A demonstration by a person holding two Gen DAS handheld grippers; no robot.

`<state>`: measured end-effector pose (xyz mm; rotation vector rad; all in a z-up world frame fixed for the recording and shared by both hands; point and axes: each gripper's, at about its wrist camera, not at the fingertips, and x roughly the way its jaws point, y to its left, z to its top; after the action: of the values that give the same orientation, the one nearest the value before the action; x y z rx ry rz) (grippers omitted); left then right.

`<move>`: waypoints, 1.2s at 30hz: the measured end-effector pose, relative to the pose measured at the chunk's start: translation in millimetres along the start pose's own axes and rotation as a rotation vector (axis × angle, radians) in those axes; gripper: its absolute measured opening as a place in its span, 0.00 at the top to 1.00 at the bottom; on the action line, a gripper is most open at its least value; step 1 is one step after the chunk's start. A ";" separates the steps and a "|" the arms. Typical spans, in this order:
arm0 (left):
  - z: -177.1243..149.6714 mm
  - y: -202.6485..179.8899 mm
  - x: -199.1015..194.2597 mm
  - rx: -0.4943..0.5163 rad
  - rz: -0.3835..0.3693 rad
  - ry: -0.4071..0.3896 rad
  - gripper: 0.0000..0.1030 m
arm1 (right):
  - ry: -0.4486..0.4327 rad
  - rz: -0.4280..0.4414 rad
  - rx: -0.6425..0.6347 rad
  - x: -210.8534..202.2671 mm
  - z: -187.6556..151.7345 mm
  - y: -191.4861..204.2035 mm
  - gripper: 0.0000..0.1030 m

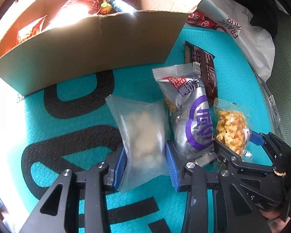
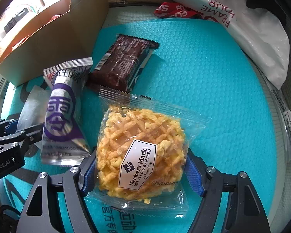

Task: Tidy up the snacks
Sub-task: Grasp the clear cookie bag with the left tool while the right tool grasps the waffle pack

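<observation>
On teal mat [image 1: 232, 89], left tongs [image 1: 145, 167] gripping frosted pouch [image 1: 143, 134]

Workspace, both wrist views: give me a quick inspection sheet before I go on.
Surface: teal mat with black lettering.
Job's things: cardboard box already holding snacks; frosted pouch, silver-purple packet, brown bar and yellow crisp cake on the mat.
Clutter: white plastic bag, red wrapper.
Grippers: left gripper pinching the frosted pouch; right gripper straddling the yellow crisp cake, pads at its wrapper.
Cables: nothing seen.
Surroundings: bright glare over the box.
</observation>
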<state>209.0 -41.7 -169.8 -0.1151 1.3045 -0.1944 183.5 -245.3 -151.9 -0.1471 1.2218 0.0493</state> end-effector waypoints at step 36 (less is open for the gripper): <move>-86.9 -8.7 -7.5 0.079 0.015 0.063 0.24 | 0.130 0.029 -0.108 11.7 -54.5 35.8 0.21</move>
<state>122.6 -46.5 -183.7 -0.0320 1.3579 -0.2381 132.6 -218.0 -184.2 -0.2298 1.3517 0.1323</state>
